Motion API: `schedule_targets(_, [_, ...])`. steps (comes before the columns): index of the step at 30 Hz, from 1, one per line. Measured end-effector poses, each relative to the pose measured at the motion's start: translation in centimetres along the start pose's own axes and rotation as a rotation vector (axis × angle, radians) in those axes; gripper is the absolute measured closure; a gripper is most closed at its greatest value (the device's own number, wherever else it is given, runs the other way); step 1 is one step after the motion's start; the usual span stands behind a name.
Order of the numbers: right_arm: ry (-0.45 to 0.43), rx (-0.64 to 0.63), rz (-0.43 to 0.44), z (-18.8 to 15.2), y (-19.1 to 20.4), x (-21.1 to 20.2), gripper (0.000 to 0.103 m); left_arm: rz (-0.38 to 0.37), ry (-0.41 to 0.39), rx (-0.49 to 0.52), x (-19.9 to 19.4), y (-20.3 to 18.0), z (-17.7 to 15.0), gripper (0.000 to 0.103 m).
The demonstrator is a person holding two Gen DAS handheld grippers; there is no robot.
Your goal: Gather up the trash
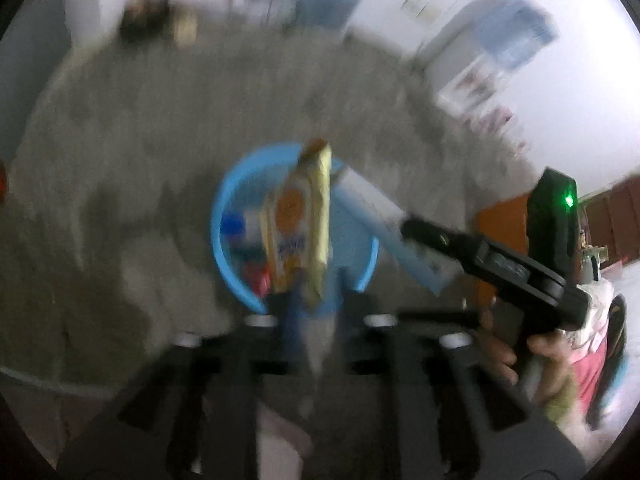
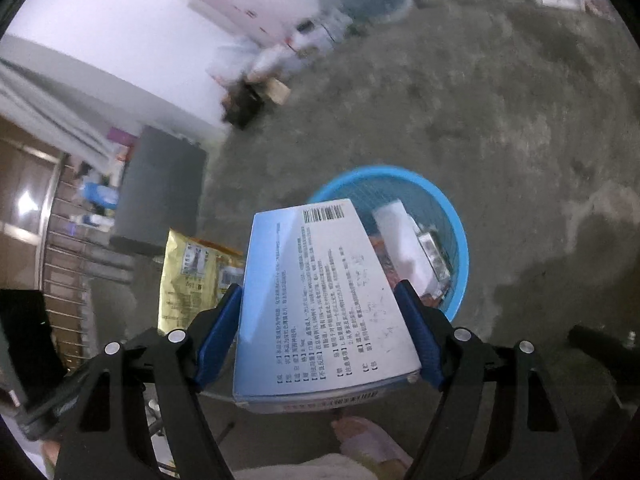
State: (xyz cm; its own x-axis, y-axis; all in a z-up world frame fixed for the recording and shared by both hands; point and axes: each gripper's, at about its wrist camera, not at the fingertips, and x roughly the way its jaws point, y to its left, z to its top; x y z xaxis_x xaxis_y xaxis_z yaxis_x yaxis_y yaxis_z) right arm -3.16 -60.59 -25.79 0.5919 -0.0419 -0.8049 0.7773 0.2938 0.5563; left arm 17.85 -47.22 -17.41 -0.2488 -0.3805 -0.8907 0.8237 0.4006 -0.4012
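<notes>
left gripper [image 1: 316,304]: blurred in its own view. Blue pad visible left of centre. Jaws look partly apart; the lower end of the snack wrapper sits between them. Cannot tell whether the pads press on it.
snack wrapper [image 1: 298,220]: yellow and white with an orange round print. Stands roughly upright from the left jaws, directly over the bin's opening. Also seen in the right wrist view [image 2: 192,276], left of the box, gold side with printed panels.
right gripper [image 2: 320,340]: jaws wide apart, clamped on the medicine box. Blue pads [image 2: 218,340] sit on the box's two long edges.
medicine box [image 2: 320,300]: flat, white and light blue, barcode at the far end, printed text facing the camera. Far end overlaps the bin's near rim in the picture. In the left wrist view [image 1: 384,224] it runs diagonally across the bin's right rim, right gripper body behind it.
bin [image 2: 460,240]: blue plastic waste basket with mesh wall, standing on the concrete floor [image 2: 500,120]. In the left view [image 1: 224,216] it lies just ahead of the left jaws.
bin contents: white carton [image 2: 404,240] and mixed packaging; blue and red items in the left view, too blurred to name.
hand [image 1: 532,356]: person's hand wrapped round the right gripper's handle.
surroundings: dark cabinet [image 2: 160,188] at left, cluttered items along the far wall, blurred.
</notes>
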Motion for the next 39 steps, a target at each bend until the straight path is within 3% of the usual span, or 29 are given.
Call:
schedule_targets(3, [0.048, 0.062, -0.049, 0.1, -2.6, 3.4, 0.023, -0.012, 0.007, -0.071, 0.7, 0.5, 0.4, 0.062])
schedule_targets(5, [0.045, 0.120, -0.070, -0.5, -4.2, 3.7, 0.023, 0.008, -0.056, -0.052, -0.7, 0.0, 0.2, 0.048])
schedule_targets(8, [0.017, 0.124, -0.051, -1.4, -4.8, 2.4, 0.023, 0.010, -0.117, -0.018, -2.7, -0.8, -0.7, 0.044])
schedule_targets(15, [-0.099, -0.010, -0.080, -2.7, -1.9, -3.6, 0.023, 0.000, -0.253, 0.004, -9.4, -2.4, -2.3, 0.043])
schedule_targets(20, [-0.177, -0.257, -0.073, -5.1, 4.3, -8.8, 0.023, 0.024, -0.402, 0.047, -15.9, -3.9, -5.5, 0.028])
schedule_targets(22, [-0.212, -0.416, -0.044, -7.1, 8.1, -11.0, 0.018, 0.070, -0.489, 0.045, -19.4, -4.2, -8.3, 0.020])
schedule_targets(27, [-0.269, -0.659, 0.030, -12.5, 14.4, -15.6, 0.009, 0.206, -0.636, -0.013, -26.3, -3.9, -15.7, 0.016])
schedule_targets(31, [-0.312, -0.792, 0.070, -17.1, 17.7, -18.5, 0.007, 0.355, -0.742, -0.067, -30.1, -3.6, -22.2, 0.012])
schedule_targets(33, [-0.356, -0.819, 0.035, -18.9, 18.5, -19.7, 0.007, 0.445, -0.789, -0.130, -31.2, -3.6, -25.4, 0.010])
schedule_targets(35, [-0.393, -0.878, 0.028, -20.7, 19.6, -20.9, 0.007, 0.511, -0.806, -0.188, -31.7, -3.6, -27.6, 0.009])
schedule_targets(39, [-0.404, -0.974, 0.020, -23.4, 21.2, -22.6, 0.007, 0.737, -0.814, -0.335, -32.1, -3.6, -32.3, 0.009])
